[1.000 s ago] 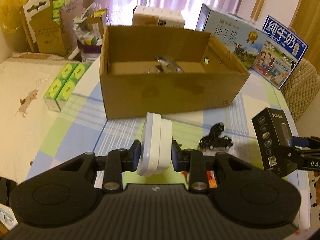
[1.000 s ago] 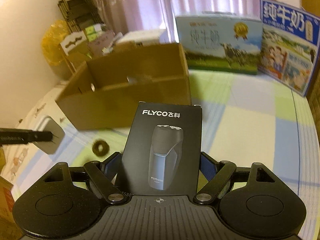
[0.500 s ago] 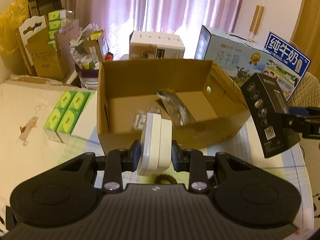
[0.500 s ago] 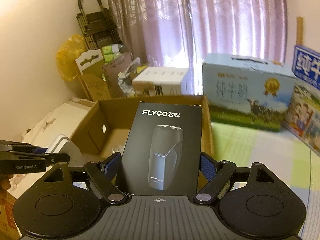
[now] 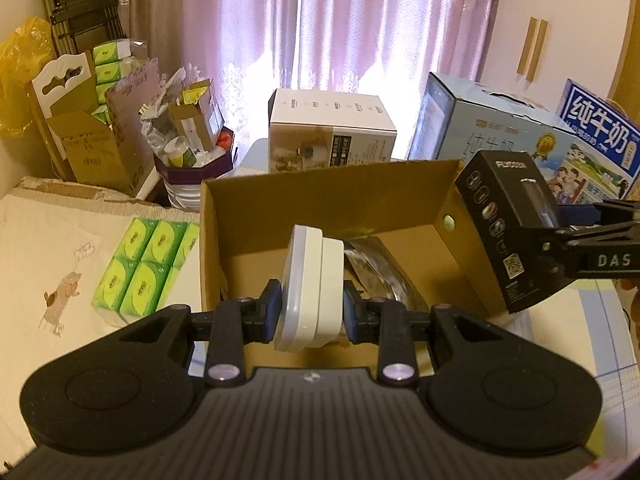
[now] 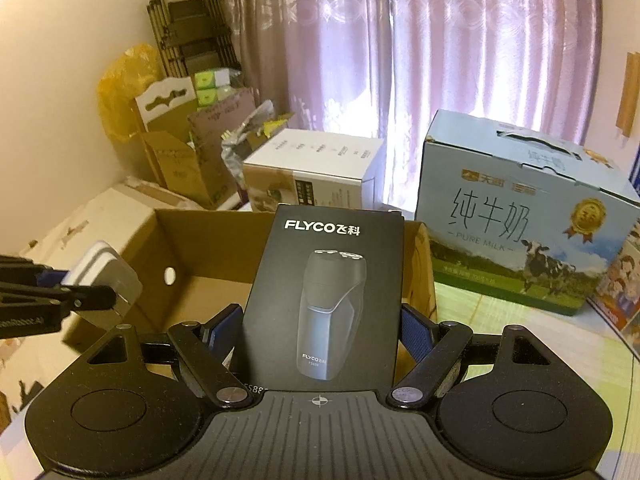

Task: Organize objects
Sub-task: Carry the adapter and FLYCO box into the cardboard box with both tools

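My left gripper [image 5: 310, 314] is shut on a white and grey flat case [image 5: 310, 286], held over the near edge of an open cardboard box [image 5: 320, 196]. A shiny foil packet [image 5: 380, 268] lies inside the box. My right gripper [image 6: 322, 332] is shut on a black FLYCO shaver box [image 6: 324, 300], held upright over the box's right end [image 6: 420, 264]. The shaver box also shows in the left wrist view [image 5: 508, 232], and the white case in the right wrist view [image 6: 108, 280].
Behind the cardboard box stand a white appliance box [image 5: 332, 136] and blue milk cartons [image 6: 520, 216]. Green tissue packs [image 5: 144, 268] lie to the left on a cream cloth. Cluttered boxes and bags [image 5: 100, 132] fill the back left.
Both grippers rose from the table and moved forward over the cardboard box, each still holding its item. The small items on the table have dropped out of view.
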